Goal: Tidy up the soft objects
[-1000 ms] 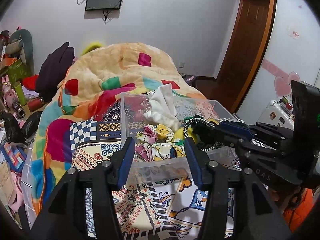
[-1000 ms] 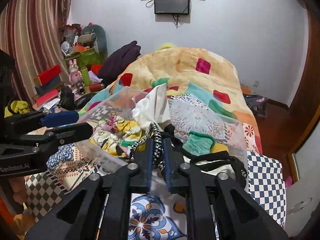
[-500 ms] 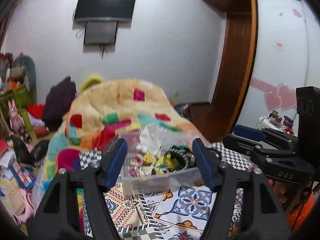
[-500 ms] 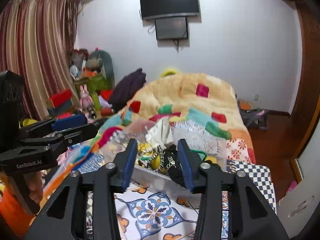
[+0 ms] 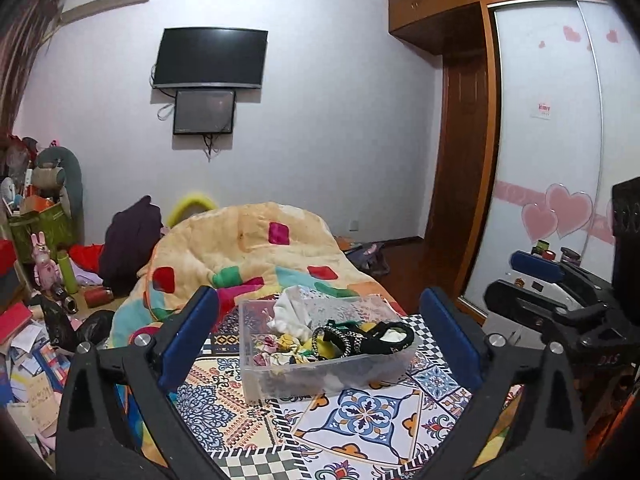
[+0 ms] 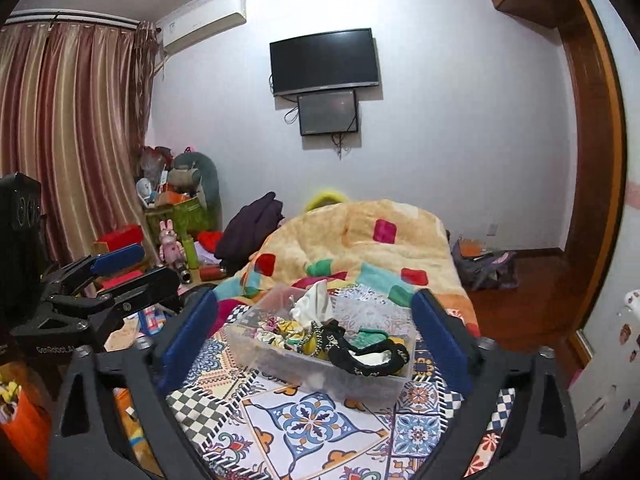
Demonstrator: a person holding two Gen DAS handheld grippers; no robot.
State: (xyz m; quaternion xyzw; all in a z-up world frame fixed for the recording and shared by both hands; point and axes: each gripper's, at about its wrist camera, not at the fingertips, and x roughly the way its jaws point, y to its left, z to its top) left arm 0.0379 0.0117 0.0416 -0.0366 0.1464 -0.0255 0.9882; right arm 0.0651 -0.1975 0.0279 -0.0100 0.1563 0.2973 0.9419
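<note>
Left gripper [image 5: 320,340] wide apart, nothing between the blue pads, held back from and above the bed. Right gripper [image 6: 314,342] likewise spread, nothing held, at about the same standoff; each shows at the edge of the other's view, both well apart from the bin.

Clear plastic bin [image 5: 280,376] sits on the patterned bedspread [image 5: 360,416], framed between the fingers in both views. Contents, as far as visible: white cloth [image 5: 290,316] standing up at the back, floral fabric pieces [image 5: 272,350] at the near-left, something yellow in the middle, a green knit item [image 6: 370,336] toward the right side, and a black strap with light stitching [image 5: 372,340] draped over the top with part of it lying over the right rim. Items piled loosely, not folded.

Beyond the bin: a colourful quilt [image 5: 248,252] heaped on the bed, dark clothing [image 5: 128,240] behind it, clutter along the left wall.

Status, judged: no loose soft items visible on the bedspread around the bin, so collection looks complete or nearly so. Possible remainder: tucking the strap's overhanging part inside. Whether quilt and dark clothing count as task items cannot be told.
</note>
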